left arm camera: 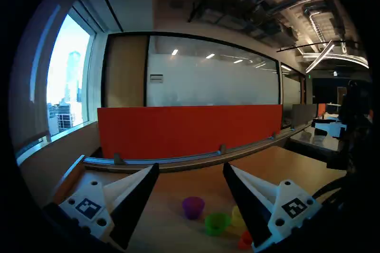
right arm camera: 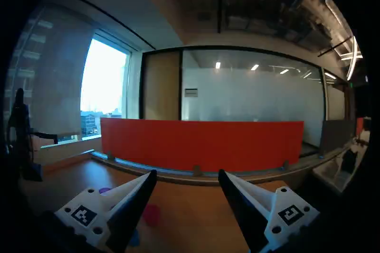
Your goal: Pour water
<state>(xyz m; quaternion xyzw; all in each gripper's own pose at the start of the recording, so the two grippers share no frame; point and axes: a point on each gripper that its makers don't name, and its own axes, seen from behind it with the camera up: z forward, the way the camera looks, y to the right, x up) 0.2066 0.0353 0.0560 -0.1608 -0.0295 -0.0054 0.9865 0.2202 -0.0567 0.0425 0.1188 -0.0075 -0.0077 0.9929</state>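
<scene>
My left gripper (left arm camera: 190,170) is open above a wooden desk (left arm camera: 285,158), with nothing between its fingers. Below and ahead of it stand small plastic cups: a purple cup (left arm camera: 193,206), a green cup (left arm camera: 216,223), a yellow cup (left arm camera: 237,215) partly behind my right finger, and an orange-red cup (left arm camera: 245,239) at the bottom edge. My right gripper (right arm camera: 187,172) is also open and empty over the same desk (right arm camera: 190,215). Beneath it lies a pink cup (right arm camera: 152,214); a purple cup (right arm camera: 104,190) and a blue cup (right arm camera: 134,238) peek out beside my left finger.
An orange divider panel (left arm camera: 190,129) runs along the desk's far edge, with a frosted glass wall (left arm camera: 213,79) behind it and a bright window (left arm camera: 66,87) on the left. More desks with clutter (left arm camera: 327,132) lie to the right. A dark stand (right arm camera: 21,134) rises at the left.
</scene>
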